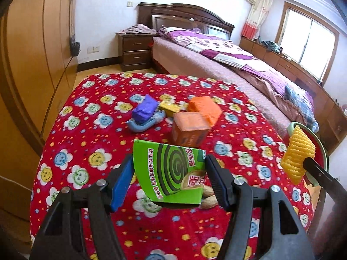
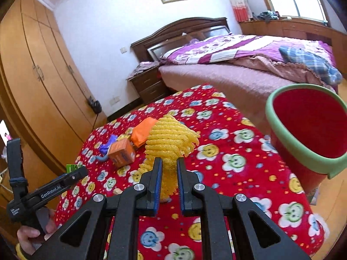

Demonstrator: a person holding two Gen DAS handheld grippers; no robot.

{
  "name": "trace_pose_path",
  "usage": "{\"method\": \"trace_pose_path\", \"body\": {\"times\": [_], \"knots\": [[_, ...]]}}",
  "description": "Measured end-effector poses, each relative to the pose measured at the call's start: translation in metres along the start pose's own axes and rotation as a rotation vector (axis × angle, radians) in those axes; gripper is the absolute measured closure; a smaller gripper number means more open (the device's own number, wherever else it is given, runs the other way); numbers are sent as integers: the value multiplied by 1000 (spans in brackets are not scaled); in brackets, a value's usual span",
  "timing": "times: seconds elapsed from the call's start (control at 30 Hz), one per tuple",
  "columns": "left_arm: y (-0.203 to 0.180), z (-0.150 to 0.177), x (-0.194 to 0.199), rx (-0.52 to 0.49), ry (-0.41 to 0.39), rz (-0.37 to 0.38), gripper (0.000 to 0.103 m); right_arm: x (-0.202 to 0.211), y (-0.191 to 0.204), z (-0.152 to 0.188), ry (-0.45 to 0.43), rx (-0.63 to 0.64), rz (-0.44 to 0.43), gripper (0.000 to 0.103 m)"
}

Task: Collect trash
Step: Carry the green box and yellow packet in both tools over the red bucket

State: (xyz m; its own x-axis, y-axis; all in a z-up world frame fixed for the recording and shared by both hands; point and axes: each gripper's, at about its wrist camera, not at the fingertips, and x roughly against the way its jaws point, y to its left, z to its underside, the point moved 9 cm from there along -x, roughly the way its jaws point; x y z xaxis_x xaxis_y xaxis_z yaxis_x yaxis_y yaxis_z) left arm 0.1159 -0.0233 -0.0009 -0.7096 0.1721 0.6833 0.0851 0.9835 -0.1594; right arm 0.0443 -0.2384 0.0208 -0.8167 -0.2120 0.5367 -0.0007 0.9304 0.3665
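My left gripper is closed on a torn piece of green mosquito-coil carton, its two fingers pressed against the card's side edges and holding it above the red flower-print cloth that covers the table. Some peanut shells lie on the cloth just under the card's lower right corner. My right gripper has its fingers drawn close together on a yellow foam fruit net, which stands up out of the grip and fans out above it. The red bin with the green rim sits off the table's right edge, near the net. Farther back on the cloth lie an orange box, an orange packet, a small yellow box, a crumpled purple wrapper and a blue-grey plastic piece, bunched close together.
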Motion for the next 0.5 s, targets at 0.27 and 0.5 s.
{"method": "trace_pose_path", "body": {"times": [0.27,0.5], "knots": [[-43,-11,-2,-80,-6,31,37,23,-41,-13,-63,-62,55,90],[-98,-16,-11,-167,-4,71,37,41,-84,-20,-107,-132,114,90]]}}
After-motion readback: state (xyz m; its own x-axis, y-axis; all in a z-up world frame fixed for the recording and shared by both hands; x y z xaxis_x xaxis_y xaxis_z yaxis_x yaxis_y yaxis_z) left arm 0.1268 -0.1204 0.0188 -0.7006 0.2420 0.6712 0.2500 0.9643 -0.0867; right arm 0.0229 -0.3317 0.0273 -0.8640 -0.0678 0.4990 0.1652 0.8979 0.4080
